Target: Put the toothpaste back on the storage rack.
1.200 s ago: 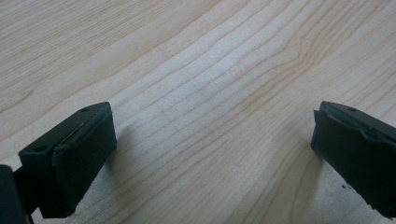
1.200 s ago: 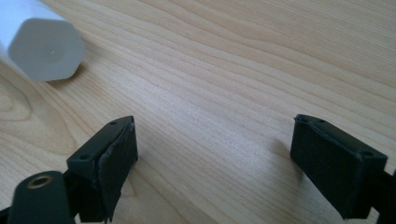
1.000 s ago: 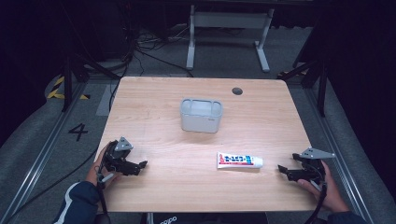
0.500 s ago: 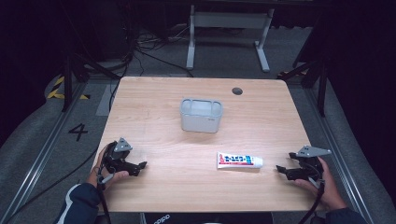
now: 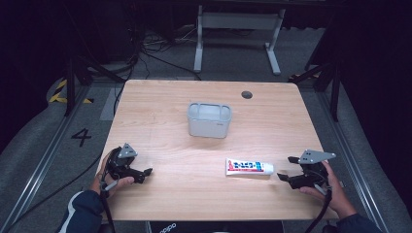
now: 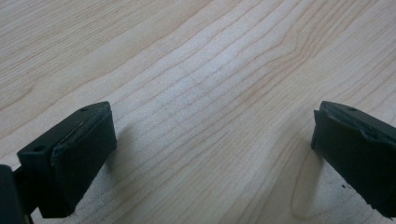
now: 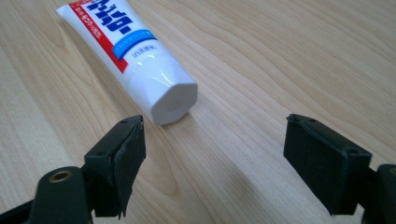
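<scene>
Dark room w/ cables and a metal stand on the grey floor behind; in the middle a light wood table [image 5: 160, 107], mostly bare. Far left, near the front edge, the left gripper [image 5: 144, 174] sits low over the wood in the person's left hand, jaws wide apart w/ nothing between them, just bare grain in the left gripper view [image 6: 210, 130]. Centre, toward the back, a small grey bin [image 5: 209, 120] stands upright, well apart from both tools, and looks empty from above. Right of centre, nearer the front, a white tube of toothpaste [image 5: 249, 167] lies flat, cap end pointing right. Just beside that cap is the right gripper [image 5: 283, 169], held in the right hand; its jaws have just been closing a little but stand wide, nothing between them yet. In the right gripper view the tube [image 7: 126, 56] lies ahead, cap facing the left jaw, clear of both pads [image 7: 126, 161]. Step in hand, as I read it: approach for the pick-up, pre-grasp. Next move prob. needs the right tool pushed fwd and shifted toward the tube so the jaws straddle it near the cap, then squeeze. Bin is the likely drop spot.
</scene>
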`<state>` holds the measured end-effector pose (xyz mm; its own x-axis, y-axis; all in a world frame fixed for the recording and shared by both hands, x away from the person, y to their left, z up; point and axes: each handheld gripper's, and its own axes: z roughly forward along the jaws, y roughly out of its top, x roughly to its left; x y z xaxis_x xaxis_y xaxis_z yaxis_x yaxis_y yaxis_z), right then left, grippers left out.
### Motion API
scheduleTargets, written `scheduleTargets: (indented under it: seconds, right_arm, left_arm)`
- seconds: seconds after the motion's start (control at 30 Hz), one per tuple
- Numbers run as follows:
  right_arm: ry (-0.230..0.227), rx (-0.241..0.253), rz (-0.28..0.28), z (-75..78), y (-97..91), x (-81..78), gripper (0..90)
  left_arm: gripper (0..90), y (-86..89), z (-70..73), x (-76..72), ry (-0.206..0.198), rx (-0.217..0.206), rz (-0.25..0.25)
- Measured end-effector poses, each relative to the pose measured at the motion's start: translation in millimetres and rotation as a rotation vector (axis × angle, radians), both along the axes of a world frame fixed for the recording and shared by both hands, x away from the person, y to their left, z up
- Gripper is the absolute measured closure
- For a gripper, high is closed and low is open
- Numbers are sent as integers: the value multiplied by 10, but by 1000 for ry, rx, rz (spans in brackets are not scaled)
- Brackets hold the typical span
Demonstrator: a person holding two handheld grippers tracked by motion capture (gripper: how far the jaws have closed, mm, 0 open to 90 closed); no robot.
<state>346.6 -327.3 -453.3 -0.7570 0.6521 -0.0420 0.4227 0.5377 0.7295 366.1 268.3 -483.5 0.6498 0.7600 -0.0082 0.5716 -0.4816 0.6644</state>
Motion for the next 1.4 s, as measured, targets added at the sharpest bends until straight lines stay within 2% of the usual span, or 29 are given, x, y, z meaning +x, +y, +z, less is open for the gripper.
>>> scheduleTargets:
  seconds: [0.3,0.33,0.43,0.63,0.73,1.0,1.4]
  right_arm:
    - [13,-41,60,29,162,55,215]
    - [14,-56,84,43,237,71,216]
    - [16,-61,97,54,284,81,220]
    - [16,-101,148,108,441,121,244]
    - [23,-103,172,136,498,138,248]
    - [41,-177,265,179,754,185,259]
    - [53,-217,306,162,1014,281,273]
  left_arm:
    - [4,0,0,0,0,0,0]
    - [4,0,0,0,0,0,0]
    - [4,0,0,0,0,0,0]
    - [4,0,0,0,0,0,0]
    - [4,0,0,0,0,0,0]
    - [5,0,-1,-5,-1,-1,3]
    - [5,1,-1,-8,1,0,4]
